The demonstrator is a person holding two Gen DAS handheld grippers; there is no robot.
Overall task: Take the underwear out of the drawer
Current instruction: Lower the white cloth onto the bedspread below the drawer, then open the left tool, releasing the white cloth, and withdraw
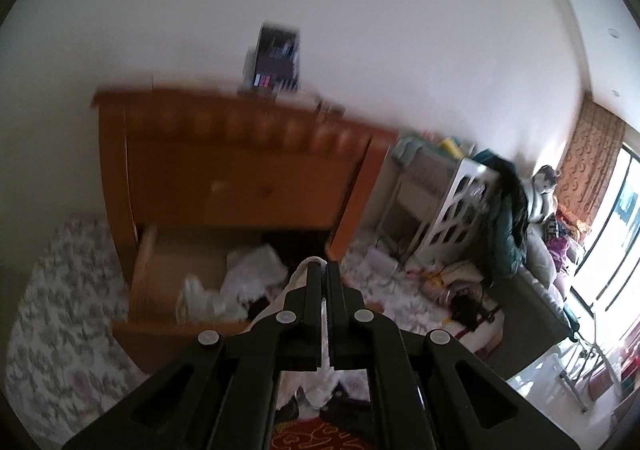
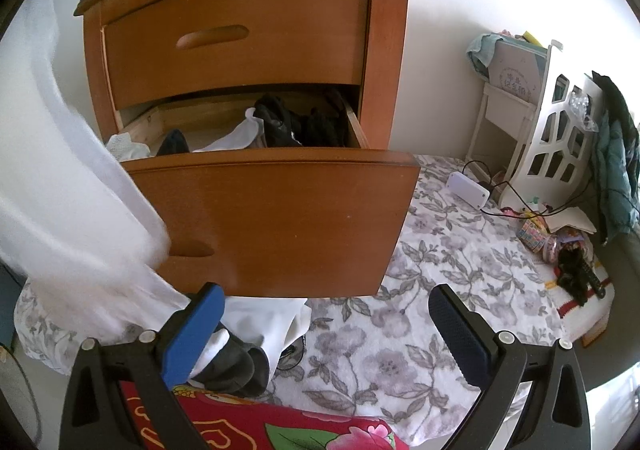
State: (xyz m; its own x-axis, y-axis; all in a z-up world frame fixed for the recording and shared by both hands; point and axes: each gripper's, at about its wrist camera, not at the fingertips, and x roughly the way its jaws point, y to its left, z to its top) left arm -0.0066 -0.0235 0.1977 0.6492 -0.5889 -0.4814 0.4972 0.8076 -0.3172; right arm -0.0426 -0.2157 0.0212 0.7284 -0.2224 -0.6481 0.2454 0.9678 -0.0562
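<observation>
The wooden nightstand [image 2: 248,10] has its lower drawer [image 2: 280,218] pulled out, with white [image 2: 240,134] and black garments [image 2: 288,122] inside. My left gripper [image 1: 323,266] is shut on a white garment [image 1: 320,386] that hangs below its fingers, in front of the drawer [image 1: 160,270]. The right wrist view shows that garment [image 2: 80,210] as a blurred white sweep down the left side. My right gripper [image 2: 326,314] stands open and empty, low before the drawer front. A white piece [image 2: 268,318] and a grey piece [image 2: 236,370] lie on the floor under the drawer.
A grey floral mat [image 2: 420,290] covers the floor. A red flowered cloth [image 2: 280,430] lies nearest me. To the right are a white power strip [image 2: 468,186] with cables, a white lattice rack [image 2: 552,138], a small white stand [image 2: 504,102], a hanging dark coat [image 2: 616,154] and scattered clutter [image 2: 568,250].
</observation>
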